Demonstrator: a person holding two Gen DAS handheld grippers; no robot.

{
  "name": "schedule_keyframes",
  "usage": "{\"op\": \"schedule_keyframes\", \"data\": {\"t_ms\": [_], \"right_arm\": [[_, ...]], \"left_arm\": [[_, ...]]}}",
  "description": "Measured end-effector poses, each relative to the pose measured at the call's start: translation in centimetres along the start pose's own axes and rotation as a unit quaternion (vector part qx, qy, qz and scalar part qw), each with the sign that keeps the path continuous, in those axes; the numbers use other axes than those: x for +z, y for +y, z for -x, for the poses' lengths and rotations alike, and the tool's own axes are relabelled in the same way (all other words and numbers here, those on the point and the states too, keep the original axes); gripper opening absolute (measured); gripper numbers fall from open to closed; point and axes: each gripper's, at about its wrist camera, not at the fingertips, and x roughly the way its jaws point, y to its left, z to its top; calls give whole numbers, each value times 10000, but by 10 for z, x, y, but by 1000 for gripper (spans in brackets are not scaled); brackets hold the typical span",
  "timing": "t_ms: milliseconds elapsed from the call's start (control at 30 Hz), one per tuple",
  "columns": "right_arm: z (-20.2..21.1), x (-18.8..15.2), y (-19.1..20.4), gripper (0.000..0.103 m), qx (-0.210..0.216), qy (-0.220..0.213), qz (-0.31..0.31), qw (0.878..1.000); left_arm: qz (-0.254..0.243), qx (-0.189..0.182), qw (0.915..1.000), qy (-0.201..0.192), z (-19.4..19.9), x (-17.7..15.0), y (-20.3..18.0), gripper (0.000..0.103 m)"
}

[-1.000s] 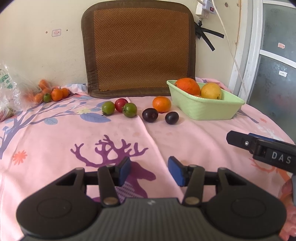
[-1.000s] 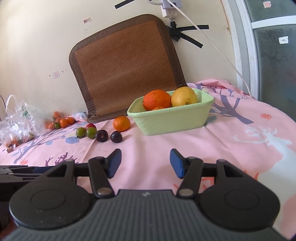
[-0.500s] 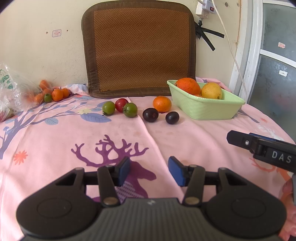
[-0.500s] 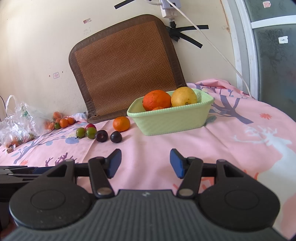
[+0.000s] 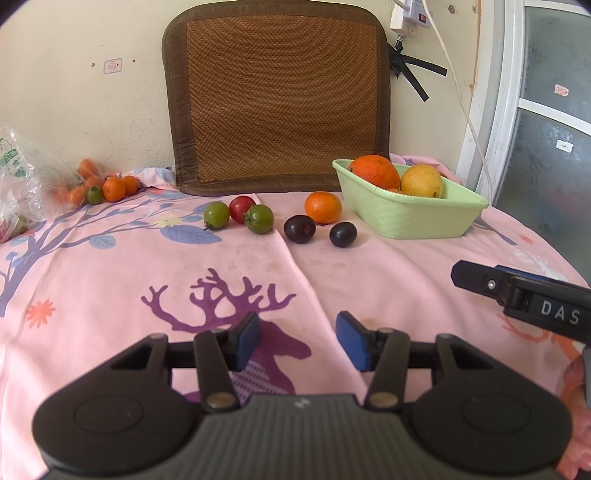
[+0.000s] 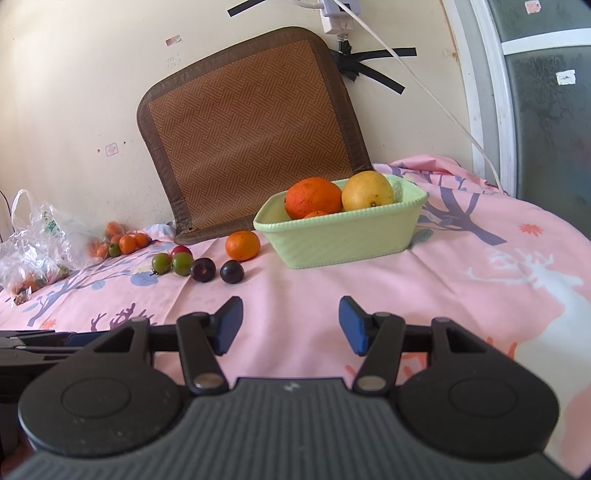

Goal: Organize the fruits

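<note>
Two dark plums [image 5: 299,229] [image 5: 343,234] lie on the pink cloth [image 5: 110,280] at 12 o'clock from the left gripper [image 5: 297,341], beside a small orange [image 5: 323,207]. At 1 o'clock stands the green basket [image 5: 410,218] with a big orange [image 5: 374,170] inside. Both the left and the right gripper [image 6: 291,325] have fingers apart, holding nothing.

- Cream wall [image 5: 92,110] behind, scuffed, with a small sticker [image 5: 112,66].
- Woven brown mat [image 5: 277,96] leaning against it.
- White power strip [image 5: 408,13] up high, white cord [image 5: 463,99] trailing down, black tape [image 5: 413,72] beside.
- Frosted glass door [image 6: 550,110] at right, white frame.
- Pink cloth [image 5: 110,295] printed with deer and trees.
- Soft daylight.
</note>
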Motion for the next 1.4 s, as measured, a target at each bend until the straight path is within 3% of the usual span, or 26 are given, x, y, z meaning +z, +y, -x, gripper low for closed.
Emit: {"op": "schedule_keyframes", "data": {"t_ms": [200, 333, 467, 600, 733, 833, 1033, 1200, 1300, 1400], "right_arm": [[0, -1, 1, 58, -2, -11, -15, 10000], [-1, 0, 1, 52, 18, 37, -35, 10000], [-5, 3, 0, 49, 136, 188, -7, 9997], [-10, 18, -3, 44, 306, 208, 151, 9992], [-21, 36, -2, 41, 506, 232, 280, 9981], [-37, 42, 5, 38, 700, 388, 479, 9956], [-71, 44, 24, 38, 980, 782, 1085, 9862], [-94, 45, 33, 38, 1034, 1017, 1417, 9792], [-102, 44, 37, 38, 1060, 1063, 1552, 9764], [-111, 43, 43, 38, 943, 1077, 1742, 9742]], "left_arm": [[3, 2, 10000, 1, 0, 0, -1, 47], [24, -58, 10000, 27, 0, 1, 1, 48], [268, -471, 9985, 4, 0, 5, 16, 48], [51, -521, 9985, -149, -3, 23, 24, 46], [141, -1067, 9938, -261, -16, 53, 37, 46], [-165, -1356, 9902, -305, -32, 71, 38, 46], [-952, -1562, 9831, -60, -68, 87, 33, 43], [-977, -1895, 9767, 261, -93, 91, 37, 41], [-1047, -1752, 9784, 334, -100, 89, 37, 41], [-743, -1808, 9789, 603, -112, 88, 45, 40]]}}
